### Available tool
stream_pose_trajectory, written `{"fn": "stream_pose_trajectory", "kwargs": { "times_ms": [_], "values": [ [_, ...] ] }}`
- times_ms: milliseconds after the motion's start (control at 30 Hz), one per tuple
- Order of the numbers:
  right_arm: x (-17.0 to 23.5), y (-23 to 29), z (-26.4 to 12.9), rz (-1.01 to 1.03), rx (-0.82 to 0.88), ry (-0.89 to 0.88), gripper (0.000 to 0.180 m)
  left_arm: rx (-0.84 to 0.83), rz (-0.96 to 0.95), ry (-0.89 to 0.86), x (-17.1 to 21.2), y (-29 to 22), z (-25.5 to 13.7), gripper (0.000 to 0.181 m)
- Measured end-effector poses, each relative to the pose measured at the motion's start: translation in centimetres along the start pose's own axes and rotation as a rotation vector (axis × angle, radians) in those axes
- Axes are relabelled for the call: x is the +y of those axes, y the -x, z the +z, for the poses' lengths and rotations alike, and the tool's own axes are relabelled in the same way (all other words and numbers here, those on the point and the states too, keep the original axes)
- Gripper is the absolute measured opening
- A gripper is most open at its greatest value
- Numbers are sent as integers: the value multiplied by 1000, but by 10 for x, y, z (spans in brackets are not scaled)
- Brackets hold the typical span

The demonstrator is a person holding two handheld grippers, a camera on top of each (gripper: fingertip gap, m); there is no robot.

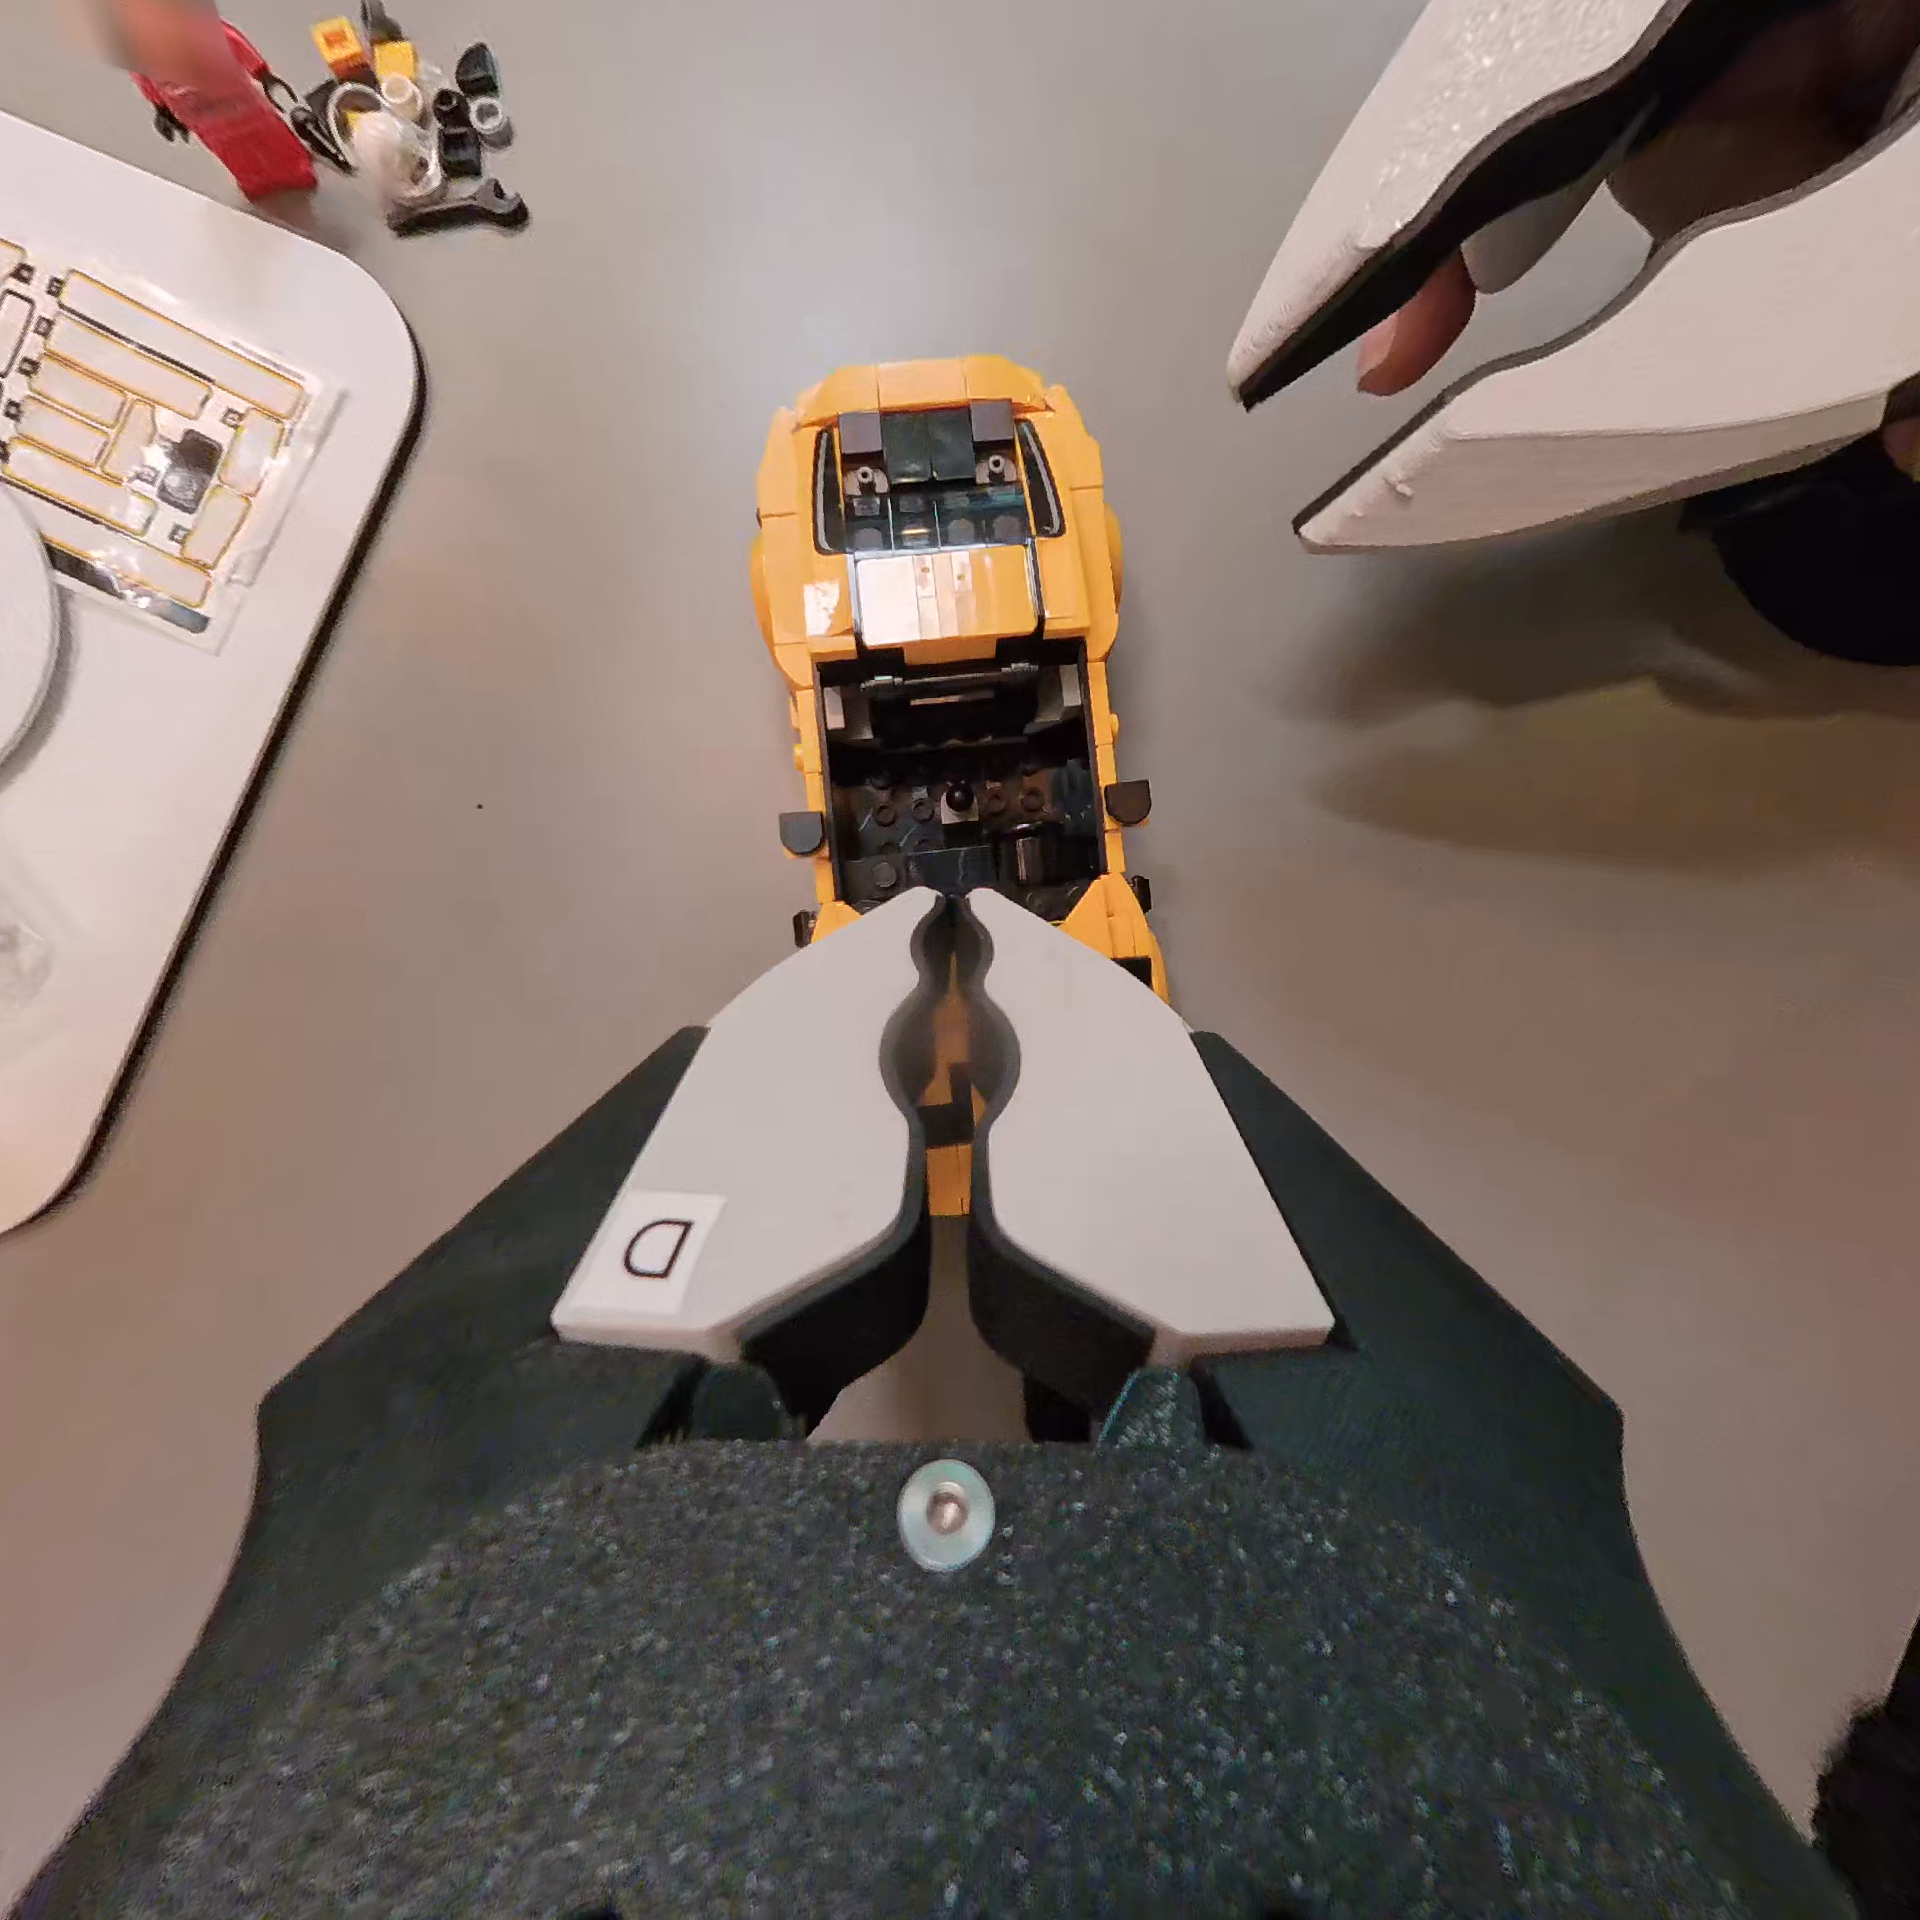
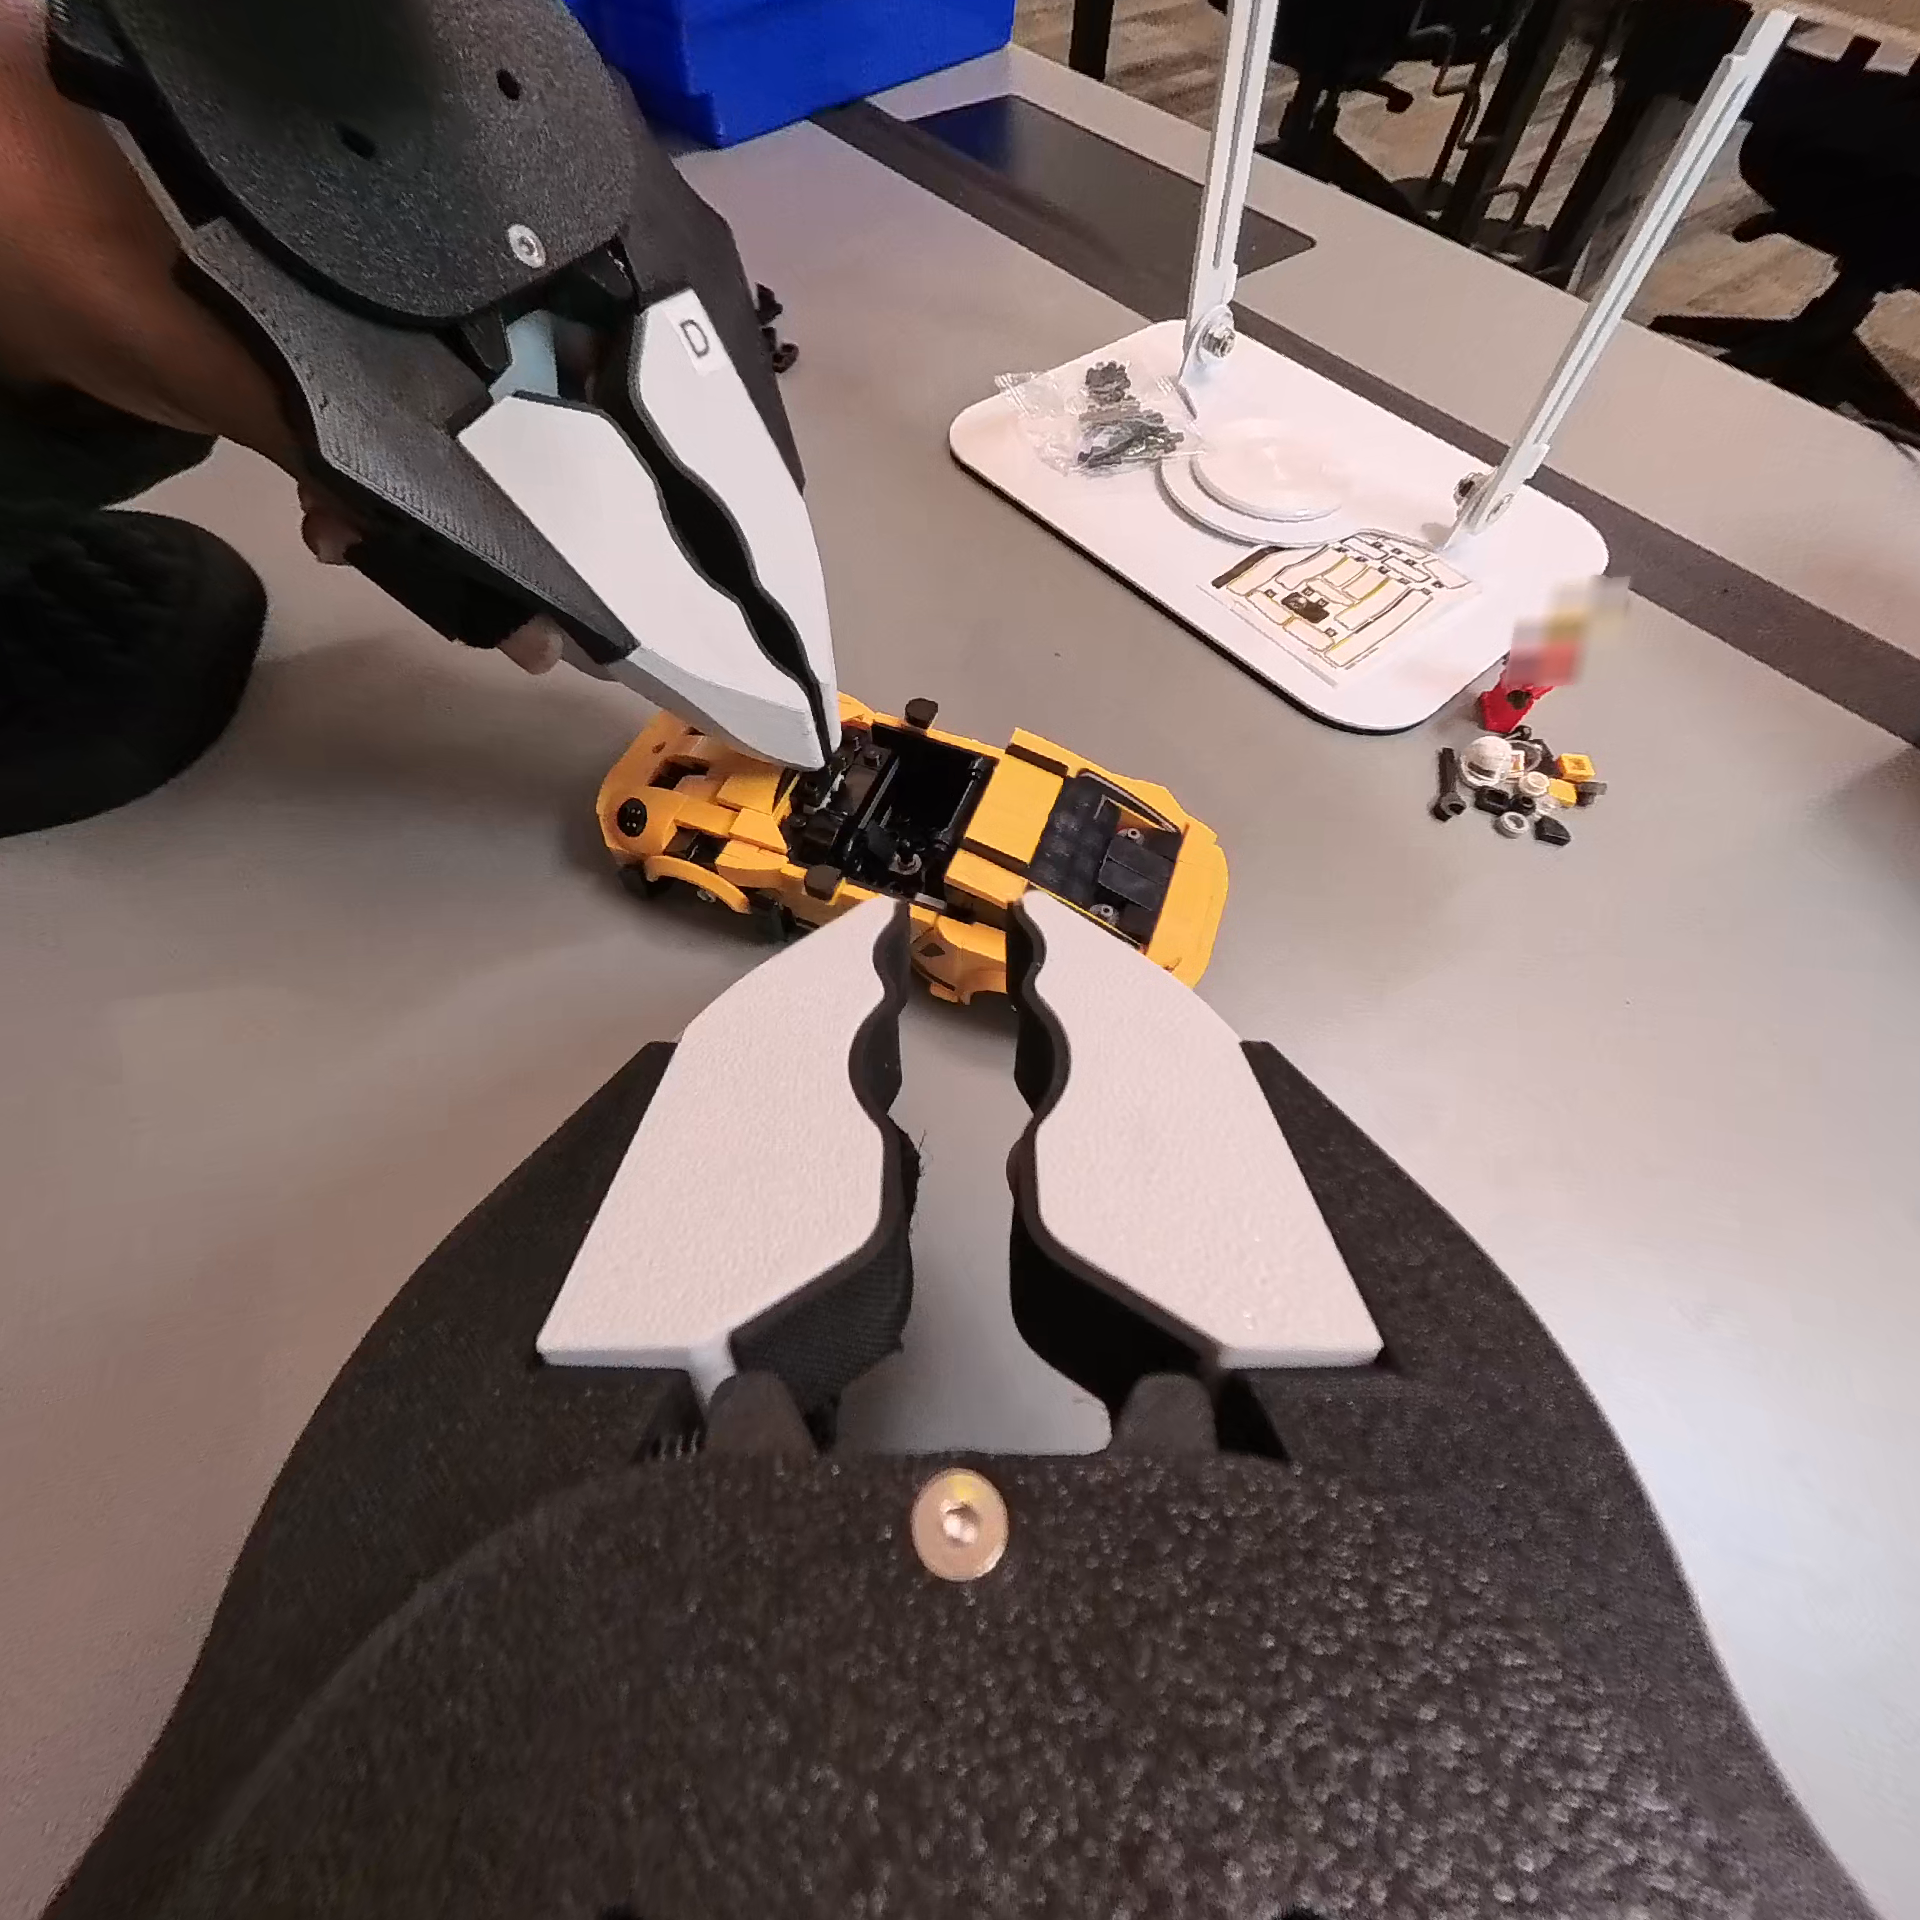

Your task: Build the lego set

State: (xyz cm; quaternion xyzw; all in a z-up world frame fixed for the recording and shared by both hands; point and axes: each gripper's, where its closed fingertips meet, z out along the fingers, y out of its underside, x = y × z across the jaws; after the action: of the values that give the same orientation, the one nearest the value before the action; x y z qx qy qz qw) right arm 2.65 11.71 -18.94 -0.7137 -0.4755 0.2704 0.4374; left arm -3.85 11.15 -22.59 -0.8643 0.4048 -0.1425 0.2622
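left gripper (image 1: 948, 909), fingers pinched together, tips down in the yellow lego car's (image 2: 1081, 831) open black cockpit, while right gripper (image 2: 956, 914) hovers beside it, parted and empty.

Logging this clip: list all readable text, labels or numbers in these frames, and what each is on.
I don't copy out the writing itself, only where it stands.
White label, one printed character: on a finger of the left gripper.
Sticker sheet on the white base plate: markings too small to read.
Small yellow brick among the loose pieces: print too small to read.
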Motion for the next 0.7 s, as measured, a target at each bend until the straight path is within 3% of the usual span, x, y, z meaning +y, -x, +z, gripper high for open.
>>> {"fn": "stream_pose_trajectory", "kwargs": {
  "times_ms": [700],
  "values": [
    [-4, -6, -5, 12, 11, -25, 17, -8, 43, 33, -8, -3, -5, 0]
  ]
}}
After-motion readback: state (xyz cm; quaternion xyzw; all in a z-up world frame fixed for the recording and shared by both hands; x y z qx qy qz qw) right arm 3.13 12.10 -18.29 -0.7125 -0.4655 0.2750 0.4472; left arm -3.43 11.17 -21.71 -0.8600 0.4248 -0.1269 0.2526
